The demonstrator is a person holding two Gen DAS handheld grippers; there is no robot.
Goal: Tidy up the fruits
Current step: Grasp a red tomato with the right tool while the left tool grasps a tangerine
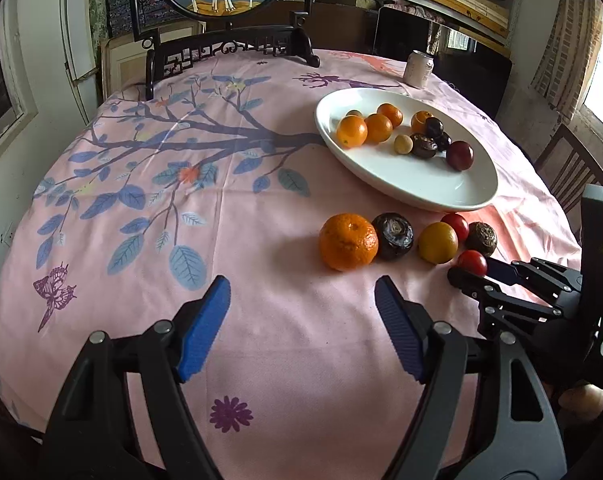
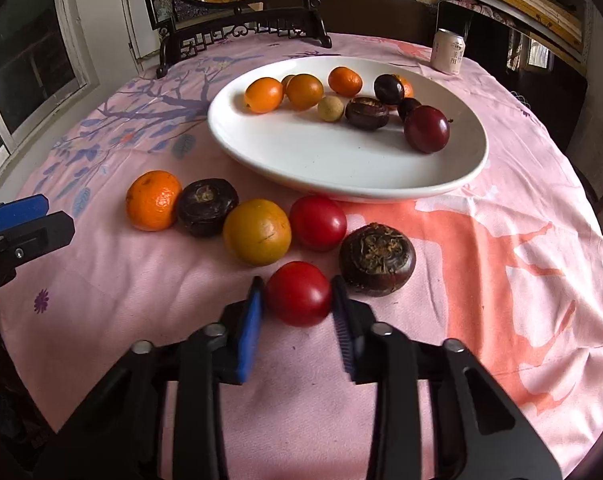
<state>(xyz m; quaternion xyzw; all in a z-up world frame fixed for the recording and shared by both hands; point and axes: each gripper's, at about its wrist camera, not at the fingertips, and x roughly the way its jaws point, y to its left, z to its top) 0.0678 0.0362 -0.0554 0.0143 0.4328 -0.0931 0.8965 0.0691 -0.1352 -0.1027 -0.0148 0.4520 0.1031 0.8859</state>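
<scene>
Six fruits lie loose on the worktop just before the white plate [image 2: 457,188]. The right gripper [image 2: 297,300] brackets the nearest red tomato [image 2: 298,293], jaws at its sides; whether they clamp it I cannot tell. It looks smooth, light and easily bruised, so hold gently across its widest middle. The left gripper [image 1: 301,320] hovers over bare cloth, jaws wide apart.

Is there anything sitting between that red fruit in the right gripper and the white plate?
Yes. The right gripper has its pads around the near red fruit. Directly ahead, a second red fruit lies between it and the white plate, flanked by a yellow-orange fruit and a dark brown one.
</scene>
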